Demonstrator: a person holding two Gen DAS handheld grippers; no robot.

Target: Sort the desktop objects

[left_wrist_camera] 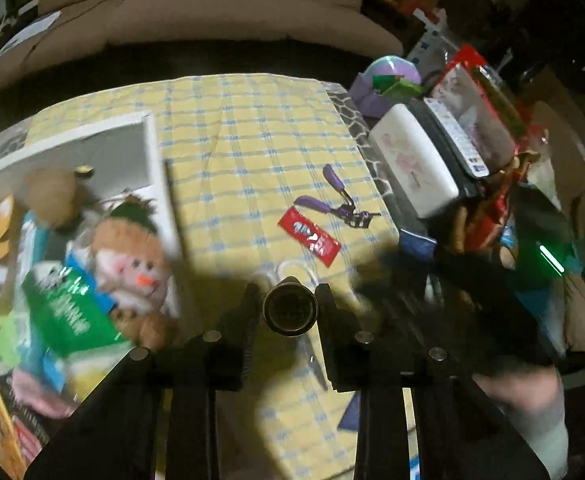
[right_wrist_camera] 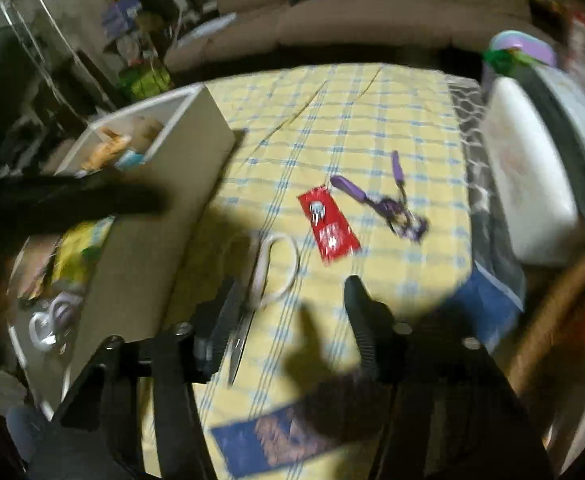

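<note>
Meanwhile the left gripper (left_wrist_camera: 289,304) is clamped on a small dark cylinder (left_wrist_camera: 290,311), held above the yellow checked cloth (left_wrist_camera: 252,128). Its right-hand partner (right_wrist_camera: 292,312) gapes empty over white-handled scissors (right_wrist_camera: 266,276), near a red sachet (right_wrist_camera: 329,227) and purple eyelash curler (right_wrist_camera: 392,208).

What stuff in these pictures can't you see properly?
- Round dark object in the left tool, left wrist view: seen end-on, so what it is stays unclear.
- Scissors, left wrist view: mostly hidden behind that object; right wrist view: blurred.
- Red packet: print too blurred to read in both views.
- White bin, right wrist view: contents blurred, partly behind a dark arm.
</note>
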